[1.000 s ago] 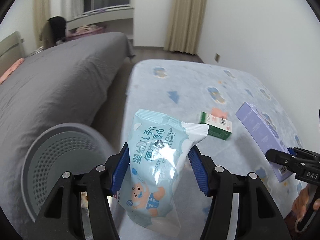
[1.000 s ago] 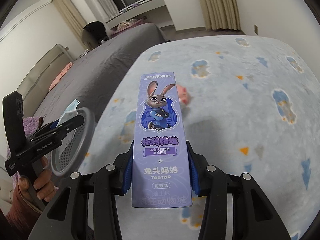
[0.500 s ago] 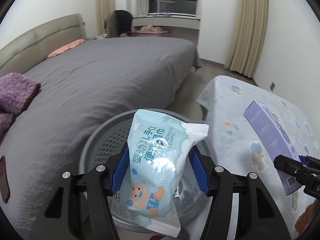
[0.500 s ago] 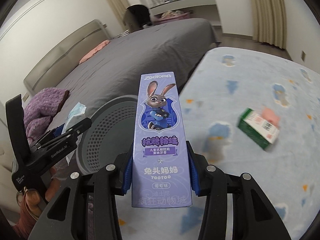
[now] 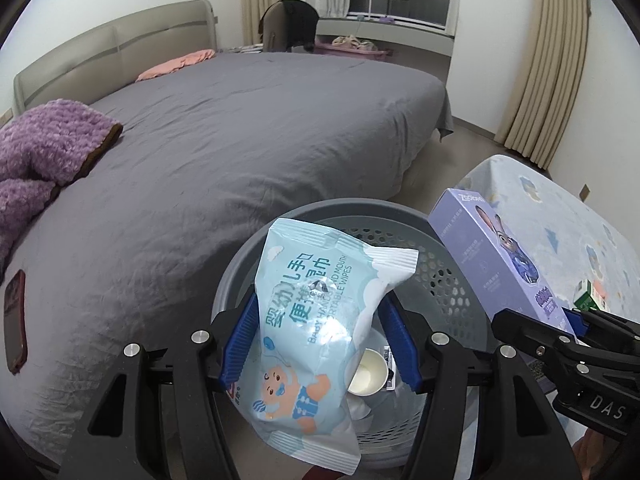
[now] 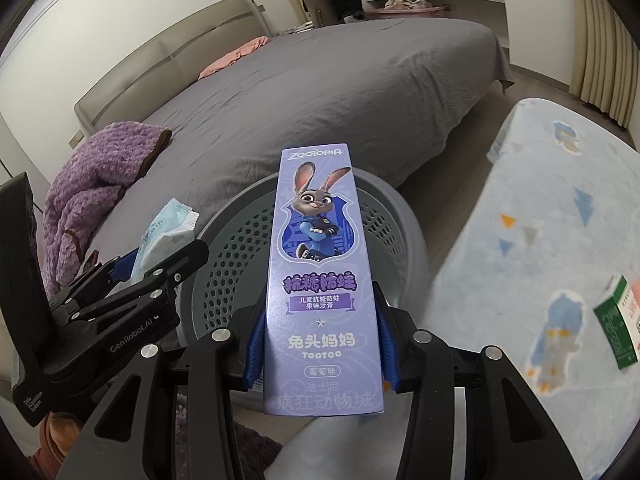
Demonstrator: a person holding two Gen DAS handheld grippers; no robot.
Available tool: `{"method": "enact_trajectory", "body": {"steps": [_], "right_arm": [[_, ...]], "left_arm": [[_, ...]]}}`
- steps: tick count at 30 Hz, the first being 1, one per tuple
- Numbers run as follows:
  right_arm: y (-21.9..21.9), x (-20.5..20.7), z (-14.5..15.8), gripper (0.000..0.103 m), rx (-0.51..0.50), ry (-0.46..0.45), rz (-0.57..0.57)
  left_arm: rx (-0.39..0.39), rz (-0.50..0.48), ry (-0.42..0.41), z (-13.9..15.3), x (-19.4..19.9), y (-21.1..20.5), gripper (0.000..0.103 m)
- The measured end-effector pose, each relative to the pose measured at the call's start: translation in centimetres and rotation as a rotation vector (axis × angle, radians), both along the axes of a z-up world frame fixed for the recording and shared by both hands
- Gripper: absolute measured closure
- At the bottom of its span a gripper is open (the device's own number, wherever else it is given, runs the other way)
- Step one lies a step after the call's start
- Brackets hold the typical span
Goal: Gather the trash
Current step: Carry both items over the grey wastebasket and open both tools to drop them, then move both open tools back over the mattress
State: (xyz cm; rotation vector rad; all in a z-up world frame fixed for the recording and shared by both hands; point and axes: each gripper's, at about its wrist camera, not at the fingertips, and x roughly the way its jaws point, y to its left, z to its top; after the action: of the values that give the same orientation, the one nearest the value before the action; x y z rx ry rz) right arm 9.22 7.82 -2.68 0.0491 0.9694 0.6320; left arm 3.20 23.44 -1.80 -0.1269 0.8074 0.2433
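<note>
L: my left gripper [image 5: 318,344] clamps wipes pack [image 5: 316,320], held above bin [image 5: 440,296]; cup [image 5: 366,368] inside | R: my right gripper [image 6: 320,350] clamps toothpaste box [image 6: 320,280] over bin rim; green carton [image 6: 618,326] on mat [image 6: 560,240]

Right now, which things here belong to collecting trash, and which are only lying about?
Job: wipes pack in left gripper; toothpaste box in right gripper; grey bin; paper cup; green carton.
Lying about: purple blanket; phone; pink pillow.
</note>
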Motion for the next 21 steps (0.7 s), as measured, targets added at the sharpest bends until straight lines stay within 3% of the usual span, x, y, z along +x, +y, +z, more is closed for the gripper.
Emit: {"method": "enact_trajectory", "body": {"steps": [2, 5, 8, 12, 21], "right_arm": [[0.4, 0.2, 0.0, 0.059, -0.004, -0.005, 0.004], [0.9, 0.5, -0.2, 0.059, -0.002, -0.003, 0.007], [0.9, 0.7, -0.2, 0.049, -0.002, -0.010, -0.002], [0.7, 0.7, -0.4, 0.048, -0.010, -0.012, -0.017], [0.2, 0.6, -0.7, 0.048, -0.010, -0.009, -0.037]], "left_arm": [[0.000, 0.012, 0.003, -0.1, 0.0, 0.3, 0.042], [-0.001, 0.031, 0.014, -0.3, 0.0, 0.8, 0.031], [-0.005, 0.046, 0.019, -0.5, 0.1, 1.2, 0.028], [0.002, 0.063, 0.023, -0.5, 0.0, 1.4, 0.023], [0.010, 0.069, 0.026, -0.5, 0.1, 1.4, 0.020]]}}
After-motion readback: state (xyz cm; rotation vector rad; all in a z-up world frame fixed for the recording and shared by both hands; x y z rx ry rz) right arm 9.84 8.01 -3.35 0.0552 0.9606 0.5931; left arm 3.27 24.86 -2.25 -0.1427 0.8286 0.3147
